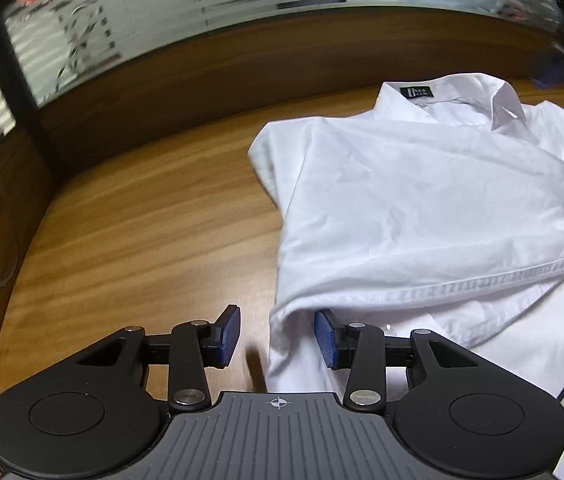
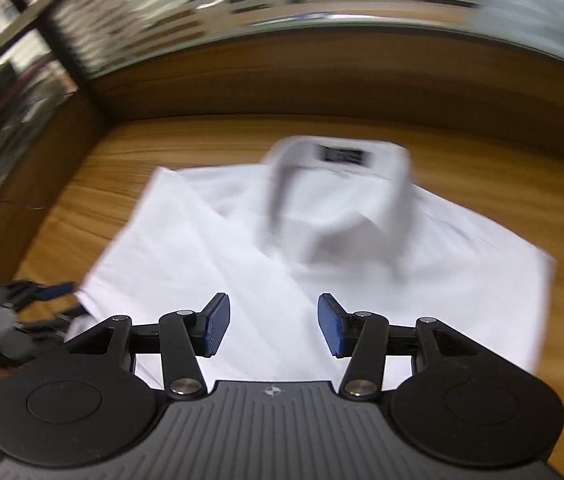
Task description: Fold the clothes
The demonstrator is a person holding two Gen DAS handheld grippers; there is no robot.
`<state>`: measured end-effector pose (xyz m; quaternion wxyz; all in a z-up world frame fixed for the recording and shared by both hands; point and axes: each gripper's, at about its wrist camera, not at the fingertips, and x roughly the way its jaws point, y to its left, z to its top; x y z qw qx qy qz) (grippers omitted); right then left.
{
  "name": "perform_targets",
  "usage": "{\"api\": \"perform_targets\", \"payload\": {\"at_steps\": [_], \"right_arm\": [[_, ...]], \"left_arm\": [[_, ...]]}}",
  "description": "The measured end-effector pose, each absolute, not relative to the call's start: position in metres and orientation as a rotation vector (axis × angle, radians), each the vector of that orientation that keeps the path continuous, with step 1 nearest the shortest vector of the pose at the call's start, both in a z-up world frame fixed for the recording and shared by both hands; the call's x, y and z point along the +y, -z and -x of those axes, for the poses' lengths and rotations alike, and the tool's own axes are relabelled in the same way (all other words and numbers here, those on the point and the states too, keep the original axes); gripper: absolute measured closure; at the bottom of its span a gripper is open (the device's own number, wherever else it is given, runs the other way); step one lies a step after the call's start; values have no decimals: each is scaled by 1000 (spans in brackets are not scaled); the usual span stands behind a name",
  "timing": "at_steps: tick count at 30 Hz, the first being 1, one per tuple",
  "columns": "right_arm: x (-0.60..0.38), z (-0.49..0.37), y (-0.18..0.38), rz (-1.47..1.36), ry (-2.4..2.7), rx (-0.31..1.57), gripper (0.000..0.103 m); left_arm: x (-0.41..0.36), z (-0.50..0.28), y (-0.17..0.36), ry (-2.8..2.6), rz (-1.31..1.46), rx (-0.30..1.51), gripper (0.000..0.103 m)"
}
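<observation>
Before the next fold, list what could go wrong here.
1. The left hand-held gripper is open astride the shirt's folded edge; closing may pinch only the top layer and pull the fold apart.
2. The shirt's near part seems to hang past the table edge, so a tug could drag it off.
3. The right view is blurred; aiming is uncertain.

left tool jaws apart, right tool jaws apart

White cloth shirt, glossy wood table
</observation>
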<state>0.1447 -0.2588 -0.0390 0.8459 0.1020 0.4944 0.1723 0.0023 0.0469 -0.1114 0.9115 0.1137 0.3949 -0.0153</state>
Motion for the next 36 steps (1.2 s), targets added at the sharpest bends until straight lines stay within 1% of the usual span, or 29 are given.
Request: {"api": "perform_targets", "payload": {"at_steps": [1, 2, 3, 5, 6, 7, 11, 19, 23, 24, 25, 26, 28, 32, 33, 35, 36], "right_arm": [[-249, -158, 40, -207, -403, 1040, 48], [-241, -172, 40, -191, -448, 1037, 48], [-234, -184, 40, -170, -487, 1043, 48], [-217, -208, 41, -121, -567, 1067, 47], [-208, -222, 43, -96, -602, 1078, 47], [-200, -236, 46, -70, -637, 1089, 47], [-169, -289, 58, 4, -749, 1134, 40], [-83, -379, 90, 113, -999, 1250, 40], [-50, -402, 106, 168, -1103, 1368, 40], [-45, -405, 110, 176, -1118, 1403, 42], [-41, -408, 114, 185, -1132, 1439, 48], [-36, -412, 118, 194, -1146, 1474, 50], [-33, -414, 123, 166, -1174, 1517, 50], [-37, -411, 128, 24, -1117, 1479, 51], [-40, -410, 130, -22, -1072, 1450, 54], [-46, -409, 133, -113, -980, 1390, 67], [-49, -408, 134, -157, -936, 1361, 69]], "left_arm": [[46, -4, 113, 31, -241, 807, 60], [46, -4, 113, 31, -241, 796, 64], [46, -3, 113, 41, -232, 783, 74], [44, 0, 113, 50, -230, 755, 88], [41, 2, 113, 46, -239, 742, 94], [39, 4, 113, 34, -255, 727, 96], [32, 11, 114, -7, -295, 676, 97], [27, 10, 110, -78, -236, 675, 97], [28, 8, 114, -99, -199, 697, 97], [29, 8, 114, -103, -189, 702, 97], [29, 8, 115, -106, -184, 707, 97], [29, 8, 117, -108, -177, 712, 97], [31, 7, 118, -111, -160, 720, 97], [32, 9, 119, -115, -134, 726, 97], [33, 10, 119, -115, -131, 726, 97], [33, 11, 119, -117, -123, 726, 97], [33, 11, 118, -117, -119, 727, 97]]}}
